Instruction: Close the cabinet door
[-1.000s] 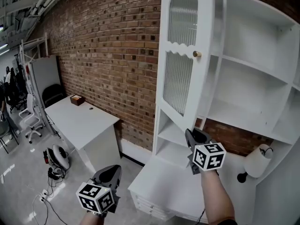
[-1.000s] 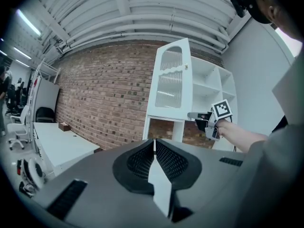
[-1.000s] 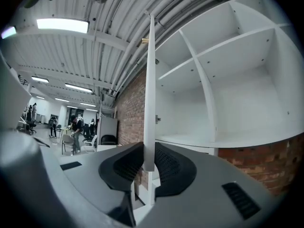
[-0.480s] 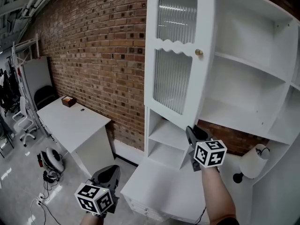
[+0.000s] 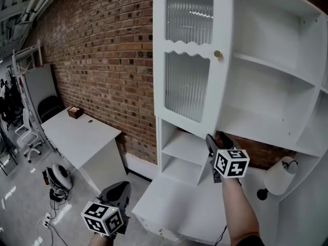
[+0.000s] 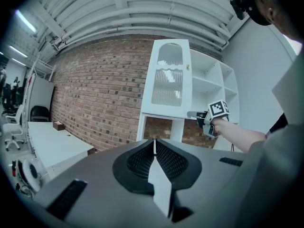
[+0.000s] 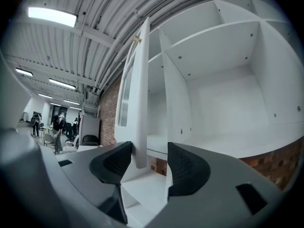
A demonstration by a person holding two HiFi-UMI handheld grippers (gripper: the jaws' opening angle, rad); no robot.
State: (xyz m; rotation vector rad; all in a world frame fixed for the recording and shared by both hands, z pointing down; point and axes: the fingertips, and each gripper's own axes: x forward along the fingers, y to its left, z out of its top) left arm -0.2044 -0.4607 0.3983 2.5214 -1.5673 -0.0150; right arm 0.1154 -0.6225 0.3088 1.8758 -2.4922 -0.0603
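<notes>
The tall white cabinet door point(image 5: 189, 60), with ribbed glass and a small brass knob point(image 5: 218, 54), stands swung out from the open white shelving point(image 5: 266, 76). My right gripper point(image 5: 214, 139) is at the door's lower free corner. In the right gripper view the door's edge point(image 7: 138, 108) stands between the jaws of my right gripper point(image 7: 149, 161), close to the left pad. These jaws have just been opening and now gape wide. My left gripper point(image 5: 119, 189) hangs low at the left, away from the cabinet. Its jaws point(image 6: 154, 146) meet with nothing between them.
A brick wall point(image 5: 102, 60) runs behind. A white desk point(image 5: 82, 132) with a small brown box point(image 5: 75, 111) stands at the left, office chairs beyond it. Below the shelves is a white counter point(image 5: 179, 204). A white paper roll point(image 5: 281, 176) hangs at the right.
The door now shows more of its face and reaches further left in the head view. My right gripper has shifted a little right along its lower edge. The left gripper has barely moved.
</notes>
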